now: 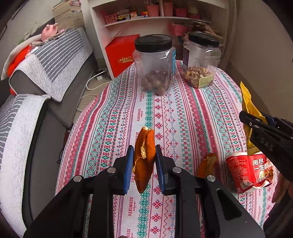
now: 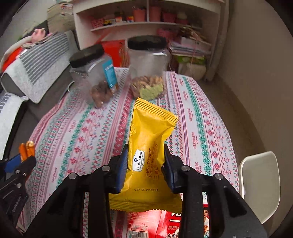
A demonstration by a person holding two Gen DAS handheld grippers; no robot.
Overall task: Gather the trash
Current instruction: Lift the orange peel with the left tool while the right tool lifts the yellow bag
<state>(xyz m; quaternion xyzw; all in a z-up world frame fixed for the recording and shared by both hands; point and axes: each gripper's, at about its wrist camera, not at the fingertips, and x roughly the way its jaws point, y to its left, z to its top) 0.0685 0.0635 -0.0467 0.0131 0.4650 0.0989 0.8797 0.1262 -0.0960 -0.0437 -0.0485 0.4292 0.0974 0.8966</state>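
My left gripper (image 1: 144, 149) is shut on a curled piece of orange peel (image 1: 143, 157), held above the patterned tablecloth (image 1: 183, 113). A second piece of orange peel (image 1: 207, 164) lies on the cloth to its right. Beside that lies a red snack wrapper (image 1: 247, 172). My right gripper (image 2: 146, 148) is shut on a yellow waffle sandwich wrapper (image 2: 150, 139), lifted off the cloth, with the red snack wrapper (image 2: 146, 223) beneath it. In the left wrist view the right gripper (image 1: 243, 117) shows at the right edge with the yellow wrapper (image 1: 247, 102) sticking up from it.
Two clear plastic jars with black lids stand at the far side of the table: one with round nuts (image 1: 154, 64) and one with shelled nuts (image 1: 200, 60). A grey sofa (image 1: 45, 76) runs along the left. A white chair (image 2: 260, 186) stands at the right. A white shelf unit (image 1: 155, 12) is behind.
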